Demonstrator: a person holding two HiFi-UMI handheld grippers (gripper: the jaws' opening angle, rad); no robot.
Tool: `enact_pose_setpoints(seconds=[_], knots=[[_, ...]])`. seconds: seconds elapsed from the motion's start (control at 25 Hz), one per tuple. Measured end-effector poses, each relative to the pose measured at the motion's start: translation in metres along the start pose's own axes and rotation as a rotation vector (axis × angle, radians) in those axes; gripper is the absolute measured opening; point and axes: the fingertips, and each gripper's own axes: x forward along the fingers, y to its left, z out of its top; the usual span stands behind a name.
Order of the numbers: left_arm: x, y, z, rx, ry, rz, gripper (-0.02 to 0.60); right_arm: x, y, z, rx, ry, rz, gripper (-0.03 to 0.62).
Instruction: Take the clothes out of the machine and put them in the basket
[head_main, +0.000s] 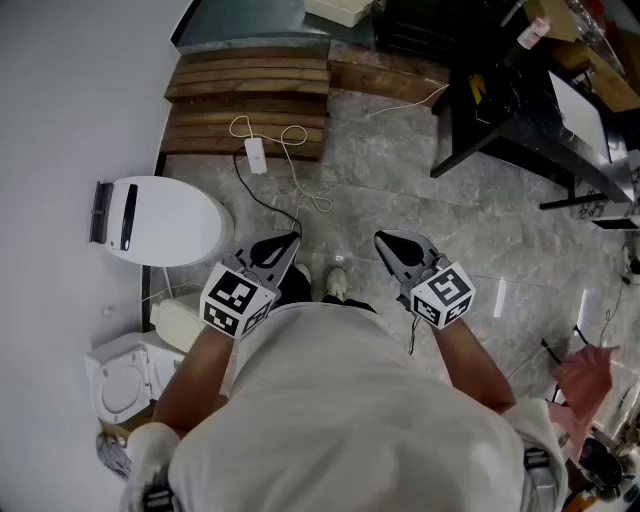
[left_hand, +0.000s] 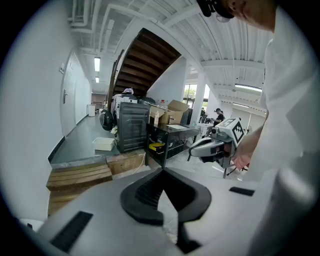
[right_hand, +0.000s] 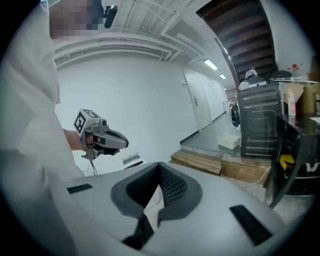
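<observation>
- White wall (head_main: 60, 100) hard on the L edge. 2 white units stand against it: a round-lidded one (head_main: 165, 222) and a smaller one (head_main: 125, 385) nearer the person. Any print on them is too small to read.
- L gripper (head_main: 287, 240): claw closed, pads tip to tip, nothing in it. 1 marker cube (head_main: 236, 300) at its back, black squares only.
- Wood steps (head_main: 248, 100) ahead, w/ 1 white cable (head_main: 285, 150) looped on their front edge and trailing onto the floor.
- Dark grey machine (left_hand: 131, 126) sits past the steps, well apart from both grippers. 1 white tub (left_hand: 104, 143) on the floor just beside it. Can't tell what's inside either.
- Grey stone floor (head_main: 400, 180) is open btwn steps and table — room to go straight ahead.
- R gripper (head_main: 386, 240): claw closed too, empty. 1 cube (head_main: 445, 292).
- Black table (head_main: 520, 110) closes off the R side; cardboard boxes (left_hand: 172, 111) on top.
- 1 pink cloth (head_main: 585, 375) low at the far R edge.
</observation>
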Motion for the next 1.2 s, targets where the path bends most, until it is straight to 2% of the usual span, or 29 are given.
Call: enact_pose_setpoints(seconds=[0.24, 0.48, 0.64, 0.8, 0.96, 1.08, 1.2], knots=[[0.013, -0.008, 0.013, -0.009, -0.014, -0.030, -0.003, 0.002, -0.017, 0.004, 0.020, -0.032, -0.005, 0.003], [0.022, 0.030, 0.024, -0.091, -0.071, -0.062, -0.004, 0.039, -0.038, 0.019, 0.055, -0.049, -0.015, 0.003], [0.021, 0.078, 0.030, -0.115, -0.099, -0.079, -0.004, 0.086, -0.050, 0.041, 0.025, -0.039, -0.038, 0.009], [0.011, 0.146, 0.033, -0.123, -0.120, -0.087, -0.005, 0.144, -0.062, 0.066, 0.026, -0.019, -0.091, 0.063], [-0.004, 0.214, 0.040, -0.124, -0.142, -0.099, -0.005, 0.202, -0.069, 0.097, 0.007, -0.007, -0.139, 0.073], [-0.012, 0.252, 0.043, -0.134, -0.149, -0.122, -0.005, 0.238, -0.074, 0.117, -0.018, 0.008, -0.168, 0.087], [-0.016, 0.287, 0.043, -0.142, -0.151, -0.132, -0.004, 0.271, -0.083, 0.135, -0.025, 0.016, -0.196, 0.130]])
